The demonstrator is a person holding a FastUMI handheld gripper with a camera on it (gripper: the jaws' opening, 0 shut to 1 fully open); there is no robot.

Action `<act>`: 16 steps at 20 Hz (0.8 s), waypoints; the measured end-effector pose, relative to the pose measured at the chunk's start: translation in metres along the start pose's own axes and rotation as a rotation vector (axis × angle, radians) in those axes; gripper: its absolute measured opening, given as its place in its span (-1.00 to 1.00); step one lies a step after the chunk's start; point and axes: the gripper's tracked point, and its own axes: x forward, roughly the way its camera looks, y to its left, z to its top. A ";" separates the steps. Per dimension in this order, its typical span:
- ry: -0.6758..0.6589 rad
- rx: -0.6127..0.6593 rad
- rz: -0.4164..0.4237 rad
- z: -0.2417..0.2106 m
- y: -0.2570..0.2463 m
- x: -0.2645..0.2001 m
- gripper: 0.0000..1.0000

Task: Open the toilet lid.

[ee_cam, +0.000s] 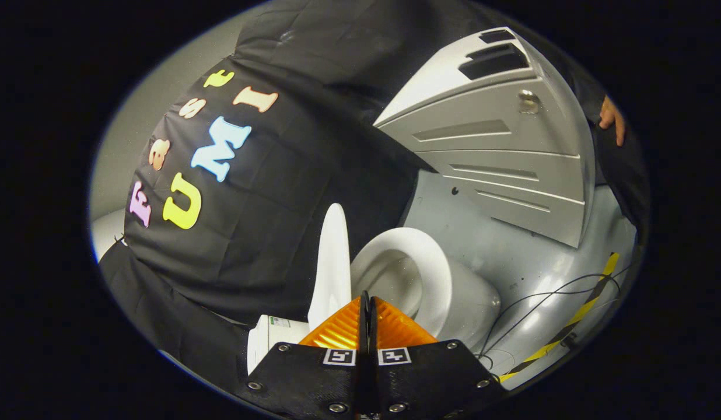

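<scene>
- Looking along the fingers in the gripper view, the gripper sits at lower centre of the frame with its two fingers pressed together, nothing between them.
- The toilet lid stands raised on edge just beyond and slightly left of the fingertips, apart from the seat, whose white ring and bowl lie open just right of the fingers.
- By my reading the lid is already up, so the task looks close to done.
- The risk from here: the lid appears near upright, and a brush from the closed fingers as they pull away could tip it back down onto the seat.
- A second risk: thin black cables trail across the floor at lower right, beside a yellow-and-black striped tape; a snag there could drag the gear.
- The floor is pale grey and glossy, catching light.
- A grey panelled cabinet with dark slots fills the upper right, and a person's hand rests by its far edge.
</scene>
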 end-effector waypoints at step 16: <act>-0.041 -0.277 0.125 -0.015 0.127 -0.039 -1.00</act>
